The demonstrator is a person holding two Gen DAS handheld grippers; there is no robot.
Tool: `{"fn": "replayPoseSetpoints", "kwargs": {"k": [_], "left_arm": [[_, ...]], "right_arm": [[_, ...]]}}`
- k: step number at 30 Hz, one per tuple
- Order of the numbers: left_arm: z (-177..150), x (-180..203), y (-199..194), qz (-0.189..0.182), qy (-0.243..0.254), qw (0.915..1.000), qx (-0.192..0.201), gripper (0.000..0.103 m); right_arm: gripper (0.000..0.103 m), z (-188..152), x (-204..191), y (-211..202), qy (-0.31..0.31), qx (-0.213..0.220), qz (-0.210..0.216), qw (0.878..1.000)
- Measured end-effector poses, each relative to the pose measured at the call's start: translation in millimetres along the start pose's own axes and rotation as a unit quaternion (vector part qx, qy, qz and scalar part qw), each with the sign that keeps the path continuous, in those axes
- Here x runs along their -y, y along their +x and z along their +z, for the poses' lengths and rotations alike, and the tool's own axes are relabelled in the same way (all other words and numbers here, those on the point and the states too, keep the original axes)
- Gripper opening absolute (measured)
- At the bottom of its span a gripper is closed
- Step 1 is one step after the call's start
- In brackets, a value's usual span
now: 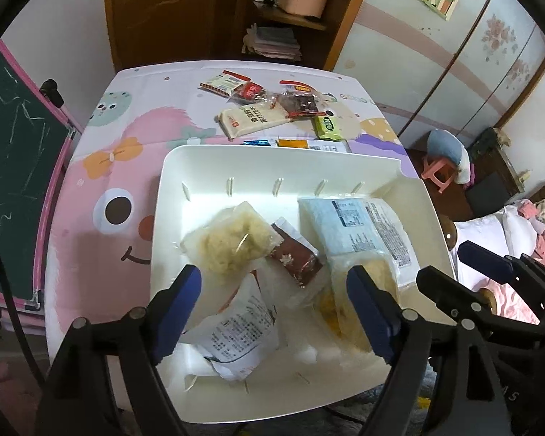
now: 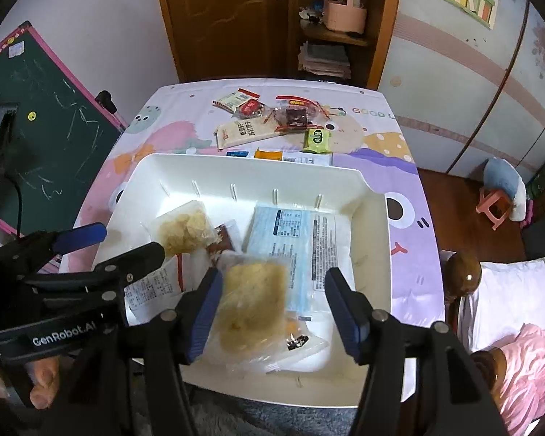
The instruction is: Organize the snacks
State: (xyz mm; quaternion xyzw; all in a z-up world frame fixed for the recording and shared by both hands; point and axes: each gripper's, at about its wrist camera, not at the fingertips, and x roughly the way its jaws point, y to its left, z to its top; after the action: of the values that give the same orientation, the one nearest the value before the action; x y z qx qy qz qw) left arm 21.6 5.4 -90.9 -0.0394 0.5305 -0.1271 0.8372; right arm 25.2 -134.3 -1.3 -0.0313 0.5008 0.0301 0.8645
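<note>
Bin: white rectangular plastic bin [image 1: 170,196], smooth matte walls with short slots, rounded corners; sits on the worktop [image 1: 101,167], which carries a glossy pink-and-lilac cartoon-print cover.
Bin contents, left: clear crinkled pouch of pale yellow crumbly snack [image 1: 232,241]; beside it a small dark red-brown foil sachet [image 1: 296,259]; nearer, a white wrapper with fine black print [image 1: 236,334].
Bin contents, right: flat pale blue packet with a printed label [image 2: 283,232], partly under a clear film sleeve; in front, a transparent pouch of yellowish flaky snack [image 2: 252,301], soft and wrinkled.
Loose snacks: beyond the bin's far wall, on the worktop: long cream-coloured packet [image 1: 252,120], small green square packet [image 1: 327,127], clear bag with dark red contents [image 1: 301,103], red-and-white packets [image 1: 221,83].
Left hand-held gripper [image 1: 274,307]: black frame, blue pads, jaws wide apart, holding nothing; poised above the near-left part of the bin, pointing down and forward.
Right hand-held gripper [image 2: 272,312]: same build, jaws wide, straddling the yellowish pouch from above without visible contact; it sits alongside the left one.
</note>
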Motion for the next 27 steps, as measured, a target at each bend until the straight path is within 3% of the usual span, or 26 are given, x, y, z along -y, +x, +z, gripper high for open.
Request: {"fn": "replayPoseSetpoints", "kwargs": {"k": [18,27], "left_arm": [[-2,-1,-16,0.019,0.007,0.9994,0.028,0.082],[3,2,-26,0.035,0.019,0.9977,0.055,0.082]], "right_arm": [[0.059,-2,5,4,0.014,-0.010,0.002,1.000],[0.059,2,7,0,0.018,0.012,0.006,1.000]]}}
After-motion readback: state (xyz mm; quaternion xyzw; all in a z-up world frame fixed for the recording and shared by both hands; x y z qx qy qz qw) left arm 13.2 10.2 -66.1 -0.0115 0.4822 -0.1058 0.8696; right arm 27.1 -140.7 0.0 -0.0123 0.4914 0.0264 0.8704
